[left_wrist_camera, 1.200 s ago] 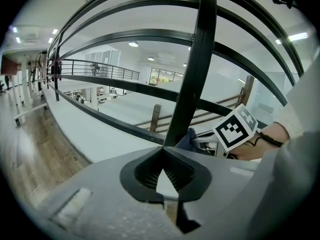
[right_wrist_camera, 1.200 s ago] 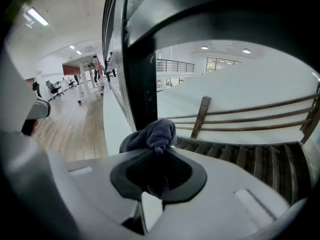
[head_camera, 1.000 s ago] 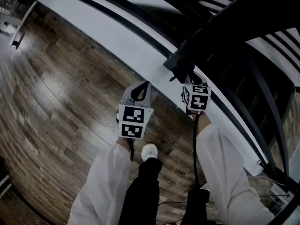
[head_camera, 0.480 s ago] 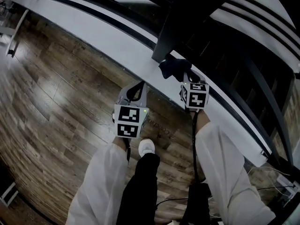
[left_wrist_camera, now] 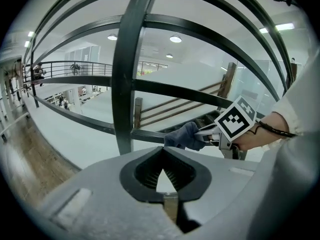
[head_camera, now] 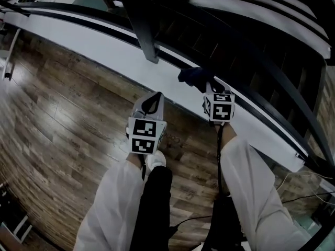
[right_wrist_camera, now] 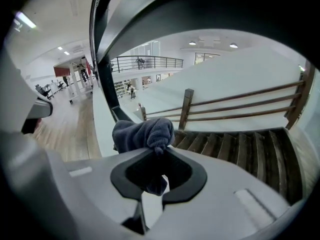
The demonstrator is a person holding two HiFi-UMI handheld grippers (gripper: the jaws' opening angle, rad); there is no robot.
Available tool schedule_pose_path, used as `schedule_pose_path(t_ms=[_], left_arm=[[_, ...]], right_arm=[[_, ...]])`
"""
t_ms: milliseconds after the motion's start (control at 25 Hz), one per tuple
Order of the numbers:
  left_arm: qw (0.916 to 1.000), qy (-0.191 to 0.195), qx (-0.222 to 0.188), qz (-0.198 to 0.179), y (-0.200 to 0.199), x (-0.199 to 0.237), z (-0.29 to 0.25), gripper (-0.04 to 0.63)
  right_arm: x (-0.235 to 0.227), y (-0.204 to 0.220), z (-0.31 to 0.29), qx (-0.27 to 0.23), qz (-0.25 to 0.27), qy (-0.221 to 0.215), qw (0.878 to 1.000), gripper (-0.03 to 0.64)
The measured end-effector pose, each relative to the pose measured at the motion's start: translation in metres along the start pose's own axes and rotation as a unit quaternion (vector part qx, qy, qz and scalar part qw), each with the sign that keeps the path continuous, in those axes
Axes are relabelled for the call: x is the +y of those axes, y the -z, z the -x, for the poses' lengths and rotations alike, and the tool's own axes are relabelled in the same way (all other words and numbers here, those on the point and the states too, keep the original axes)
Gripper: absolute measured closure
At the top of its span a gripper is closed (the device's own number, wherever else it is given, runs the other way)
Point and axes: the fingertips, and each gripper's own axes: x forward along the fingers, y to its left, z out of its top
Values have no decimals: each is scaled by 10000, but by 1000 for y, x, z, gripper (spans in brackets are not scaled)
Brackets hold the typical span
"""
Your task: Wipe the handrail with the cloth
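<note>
Wood floor [head_camera: 63, 114] below. Wiping step: my right tongs [right_wrist_camera: 157, 156] clamp the cloth [right_wrist_camera: 142, 134] against the handrail [left_wrist_camera: 150, 134]; left tongs [left_wrist_camera: 162, 169] closed, empty. Next, I judge: slide along, keeping contact.

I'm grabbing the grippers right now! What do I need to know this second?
Right gripper: shut on the bunched dark blue cloth, which it holds at a low bar of the black metal railing.
Left gripper: shut, nothing in it, beside the right one and off the railing.
Done: the cloth is gripped and at the railing. How much is wiped cannot be told.
Left: rub the cloth along the railing.
</note>
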Motion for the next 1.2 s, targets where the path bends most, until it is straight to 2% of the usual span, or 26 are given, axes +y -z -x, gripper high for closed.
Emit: schedule_pose_path(t_ms=[400, 720, 1200], left_arm=[[9975, 474, 186, -484, 3, -105, -19, 597], [9905, 923, 350, -952, 8, -202, -40, 597], [9799, 1470, 489, -1255, 13, -340, -62, 597]], right_arm=[[-82, 62, 50, -41, -460, 356, 9983, 577], [-161, 124, 96, -27, -861, 675, 9940, 577], [-263, 201, 156, 105, -1270, 976, 9870, 577]])
